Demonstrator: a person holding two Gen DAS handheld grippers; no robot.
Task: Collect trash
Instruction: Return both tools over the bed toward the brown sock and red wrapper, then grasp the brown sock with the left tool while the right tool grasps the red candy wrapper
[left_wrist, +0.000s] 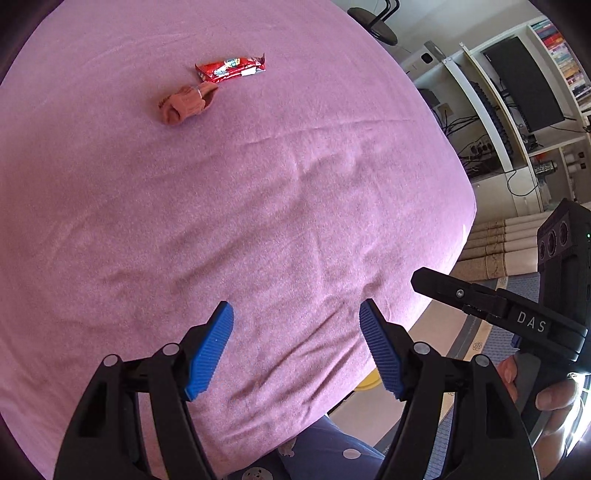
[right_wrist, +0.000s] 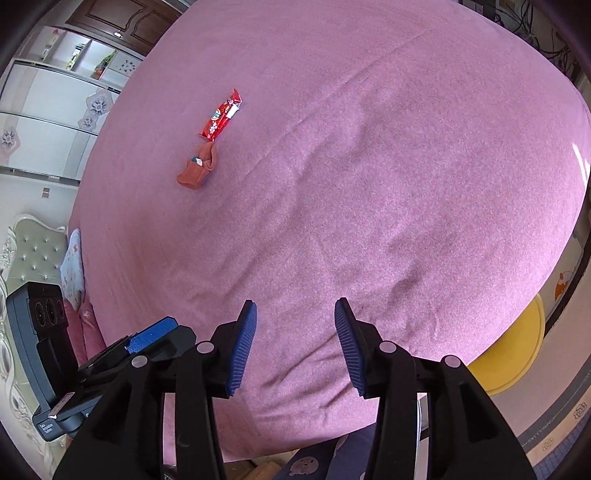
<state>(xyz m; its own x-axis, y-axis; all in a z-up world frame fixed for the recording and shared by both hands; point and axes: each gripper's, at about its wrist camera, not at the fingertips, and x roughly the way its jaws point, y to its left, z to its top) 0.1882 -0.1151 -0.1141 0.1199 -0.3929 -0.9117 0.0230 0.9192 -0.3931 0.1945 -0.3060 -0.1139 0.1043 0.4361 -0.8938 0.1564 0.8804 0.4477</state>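
Both grippers hung over the near edge of the bed (left_wrist: 332, 221) w/ nothing in them. Left gripper (left_wrist: 295, 347) had its jaws spread wide, right gripper (right_wrist: 295, 347) same, jaws apart and empty. The trash was way up the pink sheet: a red snack wrapper (left_wrist: 231, 68) lying flat, and touching its end a crumpled orange-brown wad (left_wrist: 184, 105), well apart from either tool.

Imo the step here was the reach, prob for the wrapper first. I'd come in low w/ jaws across the short width of the wrapper, not along it, since it's thin foil on soft bedding and a flat pinch would just grab sheet. Pressing down a bit so the mattress gives should help get a pad under the edge. Watch the wad, it's right against the wrapper so could get dragged along.

Couldn't tell what the wad actually was, sock or tissue, there's a small pale bit on it I can't make out. A yellow round thing (right_wrist: 513, 350) sat past the bed edge, mostly hidden, maybe the bin, not sure.
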